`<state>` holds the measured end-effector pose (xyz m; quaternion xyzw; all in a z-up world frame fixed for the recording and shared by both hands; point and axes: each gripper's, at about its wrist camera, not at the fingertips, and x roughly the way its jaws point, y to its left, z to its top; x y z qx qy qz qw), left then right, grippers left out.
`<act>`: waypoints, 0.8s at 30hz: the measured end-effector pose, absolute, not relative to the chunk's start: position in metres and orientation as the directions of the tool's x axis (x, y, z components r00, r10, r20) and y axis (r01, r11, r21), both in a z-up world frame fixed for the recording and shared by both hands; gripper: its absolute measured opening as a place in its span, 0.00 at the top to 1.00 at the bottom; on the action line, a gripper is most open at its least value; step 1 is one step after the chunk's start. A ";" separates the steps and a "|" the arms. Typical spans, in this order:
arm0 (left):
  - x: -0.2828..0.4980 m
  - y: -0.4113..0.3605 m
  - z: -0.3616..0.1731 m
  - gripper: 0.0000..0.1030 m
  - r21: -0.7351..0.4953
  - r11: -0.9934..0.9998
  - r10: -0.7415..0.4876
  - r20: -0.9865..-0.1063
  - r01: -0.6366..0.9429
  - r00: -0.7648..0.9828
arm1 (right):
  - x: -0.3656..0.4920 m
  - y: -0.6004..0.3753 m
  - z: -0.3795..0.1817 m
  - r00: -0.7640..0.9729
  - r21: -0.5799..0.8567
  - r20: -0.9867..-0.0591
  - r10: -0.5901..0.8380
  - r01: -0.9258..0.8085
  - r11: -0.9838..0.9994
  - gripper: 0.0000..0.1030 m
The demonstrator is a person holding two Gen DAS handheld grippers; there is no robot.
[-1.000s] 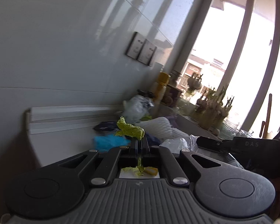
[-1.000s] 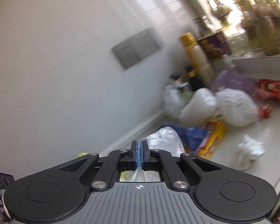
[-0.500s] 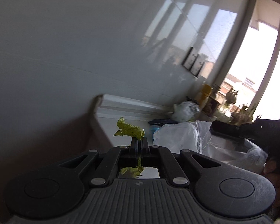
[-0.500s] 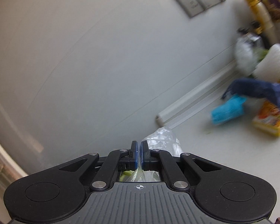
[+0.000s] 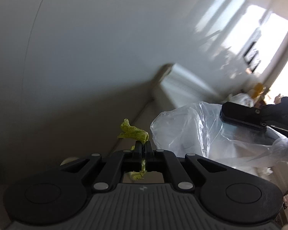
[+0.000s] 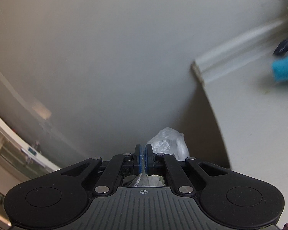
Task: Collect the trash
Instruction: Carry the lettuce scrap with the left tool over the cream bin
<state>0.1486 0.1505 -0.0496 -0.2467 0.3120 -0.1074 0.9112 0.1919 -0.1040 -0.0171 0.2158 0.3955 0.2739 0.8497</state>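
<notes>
At the bench's end: I hold my trash beside the bench [image 6: 259, 134], where it stops against the pale wall.
Left claw: my left claw [image 5: 143, 147] is clamped on a scrap of wilted green leaf [image 5: 133, 131]; one end sticks out past the tips, the other dangles behind the pads.
Right claw: my right claw [image 6: 143, 153] pinches a fold of the clear plastic bag [image 5: 192, 126], which balloons just beside the leaf.
Leaf, handling: I judge it light, limp and damp, apt to tear or cling to the pads on release.
Bag, handling: thin, slippery film with no stiffness; I judge the gathered rim the place to hold, so the mouth stays open.
Left behind: a blue wad [image 6: 285, 69], blurred, lies on the bench near the wall trim.
</notes>
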 end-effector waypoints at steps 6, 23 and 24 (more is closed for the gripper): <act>0.159 0.160 -0.088 0.98 -0.503 0.863 -0.307 -0.603 -0.053 0.736 | 0.206 -0.084 -0.060 0.455 0.548 -0.654 0.604 -0.265 0.793 0.98; 0.186 0.152 -0.190 0.97 -0.444 0.874 -0.282 -0.795 -0.198 0.538 | 0.216 -0.040 -0.171 0.303 0.287 -0.894 0.331 -0.181 0.941 0.96; 0.188 0.152 -0.192 0.97 -0.442 0.874 -0.281 -0.798 -0.201 0.532 | 0.222 -0.037 -0.172 0.303 0.291 -0.892 0.334 -0.181 0.940 0.95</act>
